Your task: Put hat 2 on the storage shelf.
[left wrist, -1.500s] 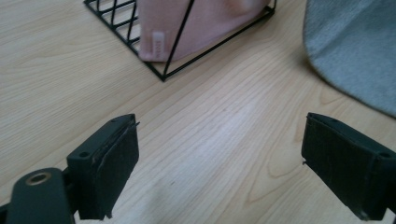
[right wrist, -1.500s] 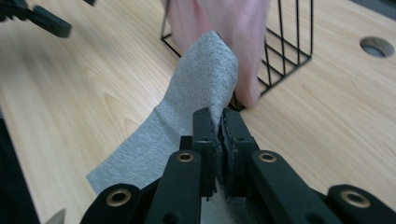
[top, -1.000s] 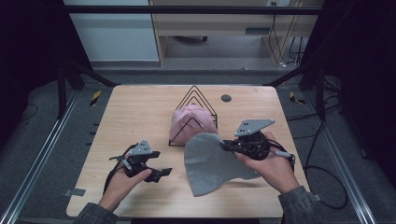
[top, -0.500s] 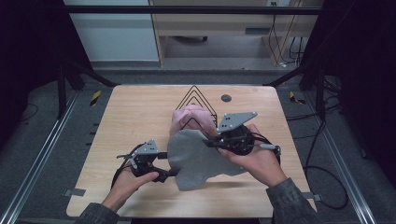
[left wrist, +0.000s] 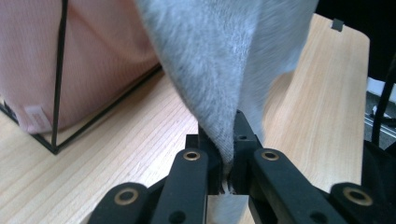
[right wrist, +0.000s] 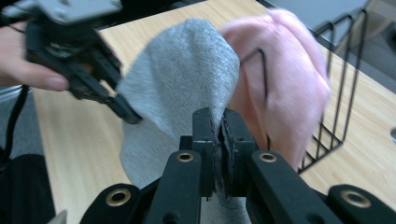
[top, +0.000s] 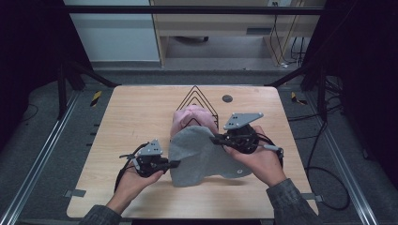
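- The grey cloth (top: pixel 199 152) is near the middle of the table (top: pixel 136 112), a bit to the near side.
- Two grippers hold it up by its edges, one on each side.
- Its low end hangs down toward the wood and looks to touch it.
- The left gripper (top: pixel 174 163) is at the left edge of the cloth.
- Its jaws have just been closing, and the grey cloth is between them.
- In the left gripper view the two black jaws pinch a fold of grey cloth (left wrist: pixel 219 70) tight.
- The cloth goes up from those jaws like a tent.
- The right gripper (top: pixel 214 138) is at the top right of the cloth.
- In the right gripper view its jaws are tight on the cloth edge (right wrist: pixel 187 79).
- That view also shows the left gripper (right wrist: pixel 128 114) at the far side of the cloth.
- A hand (top: pixel 133 180) holds the left gripper, and it comes in from the near edge.
- Another hand (top: pixel 258 161) holds the right gripper, with a grey sleeve (top: pixel 291 201) behind it.
- A pink cloth (top: pixel 187 117) sits just behind the grey one, on the far side.
- The pink cloth is in a black wire rack (top: pixel 199 96).
- The rack is made of thin wires in a pointy shape.
- The top of the grey cloth covers part of the pink one in the high view.
- A small dark round spot (top: pixel 227 98) is on the table, far right of the rack.
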`<state>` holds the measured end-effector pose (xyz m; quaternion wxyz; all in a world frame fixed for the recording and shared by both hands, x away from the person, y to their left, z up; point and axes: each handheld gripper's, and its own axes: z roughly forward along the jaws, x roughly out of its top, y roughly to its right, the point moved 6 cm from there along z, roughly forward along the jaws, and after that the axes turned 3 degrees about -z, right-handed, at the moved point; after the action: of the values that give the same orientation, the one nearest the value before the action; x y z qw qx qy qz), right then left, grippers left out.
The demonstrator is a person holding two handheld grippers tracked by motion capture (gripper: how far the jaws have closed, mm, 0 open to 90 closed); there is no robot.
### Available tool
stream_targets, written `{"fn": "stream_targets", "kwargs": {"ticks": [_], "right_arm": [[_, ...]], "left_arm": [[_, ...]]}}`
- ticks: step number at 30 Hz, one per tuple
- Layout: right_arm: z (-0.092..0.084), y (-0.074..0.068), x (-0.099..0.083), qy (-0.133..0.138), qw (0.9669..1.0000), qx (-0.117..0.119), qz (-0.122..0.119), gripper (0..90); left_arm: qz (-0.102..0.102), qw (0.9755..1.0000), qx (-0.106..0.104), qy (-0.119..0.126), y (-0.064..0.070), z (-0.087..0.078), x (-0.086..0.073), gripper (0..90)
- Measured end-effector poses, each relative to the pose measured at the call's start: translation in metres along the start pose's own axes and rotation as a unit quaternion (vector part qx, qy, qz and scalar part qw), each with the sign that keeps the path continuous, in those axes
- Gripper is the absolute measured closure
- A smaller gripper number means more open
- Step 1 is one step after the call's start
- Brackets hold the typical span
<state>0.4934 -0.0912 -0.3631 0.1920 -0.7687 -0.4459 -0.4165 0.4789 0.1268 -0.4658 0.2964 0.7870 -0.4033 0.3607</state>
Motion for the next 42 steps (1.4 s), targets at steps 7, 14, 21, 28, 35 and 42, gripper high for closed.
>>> {"fn": "stream_targets", "kwargs": {"ticks": [7, 14, 21, 28, 35, 42], "right_arm": [[-0.012, 0.006, -0.006, 0.024, 0.9995, 0.003, 0.018, 85.9], [-0.033, 0.015, 0.013, 0.04, 0.999, -0.009, 0.017, 85.9], [-0.049, 0.028, 0.037, 0.062, 0.9968, -0.033, 0.04, 85.9], [-0.059, 0.039, 0.068, 0.076, 0.9952, -0.05, 0.037, 86.0], [-0.062, 0.057, 0.09, 0.071, 0.9944, -0.075, 0.022, 86.0], [-0.058, 0.078, 0.109, 0.086, 0.9907, -0.105, -0.002, 85.9]], "left_arm": [[0.028, 0.9995, 0.01, 0.01, 0.011, -0.009, 0.022, 86.3], [0.037, 0.9987, 0.036, -0.006, 0.008, -0.024, 0.06, 86.6], [0.06, 0.9972, 0.045, 0.009, 0.005, -0.047, 0.103, 86.8], [0.054, 0.9963, 0.064, 0.015, -0.004, -0.062, 0.136, 86.8], [0.068, 0.995, 0.068, 0.027, -0.01, -0.066, 0.159, 86.7], [0.072, 0.9914, 0.097, 0.049, -0.028, -0.067, 0.187, 86.7]]}}
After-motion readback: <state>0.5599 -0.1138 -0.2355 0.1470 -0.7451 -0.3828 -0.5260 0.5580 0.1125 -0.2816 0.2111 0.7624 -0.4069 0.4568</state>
